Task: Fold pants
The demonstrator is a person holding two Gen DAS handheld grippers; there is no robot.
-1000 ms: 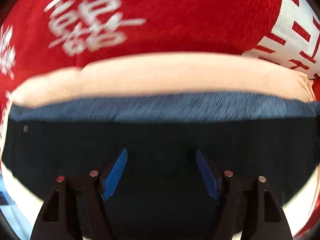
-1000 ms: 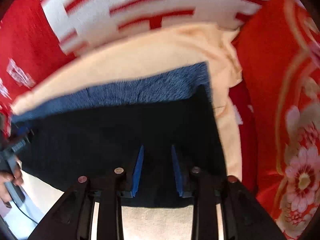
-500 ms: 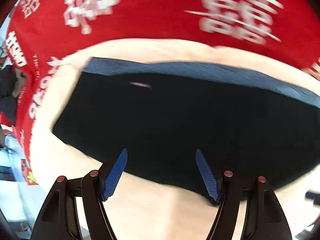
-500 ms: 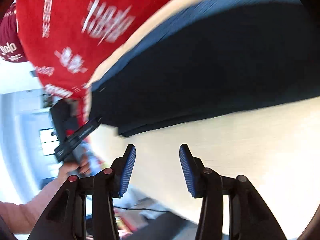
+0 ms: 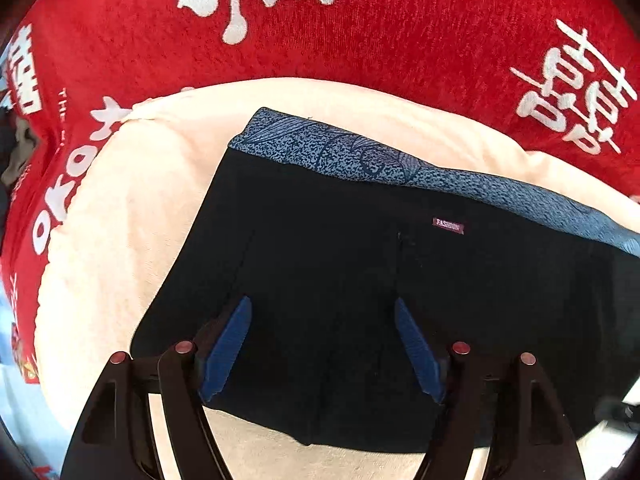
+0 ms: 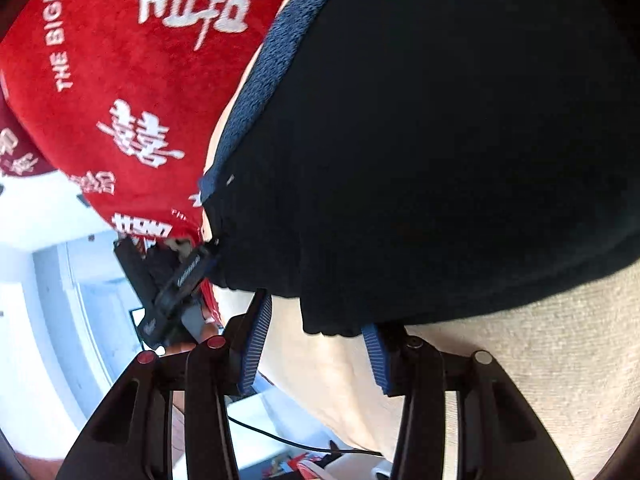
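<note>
Shifted over black pants (image 5: 360, 272) with a speckled blue waistband (image 5: 400, 164) ahead, left gripper (image 5: 322, 340) gapes empty, while right gripper (image 6: 316, 320), jaws parted, straddles their hem (image 6: 328, 326).

Black pants (image 5: 340, 264), folded into a compact rectangle, lie flat on a cream cloth. Blue speckled patterned waistband (image 5: 360, 156) runs along the far edge. A small label reading FASHION (image 5: 448, 226) sits just below the waistband.
</note>
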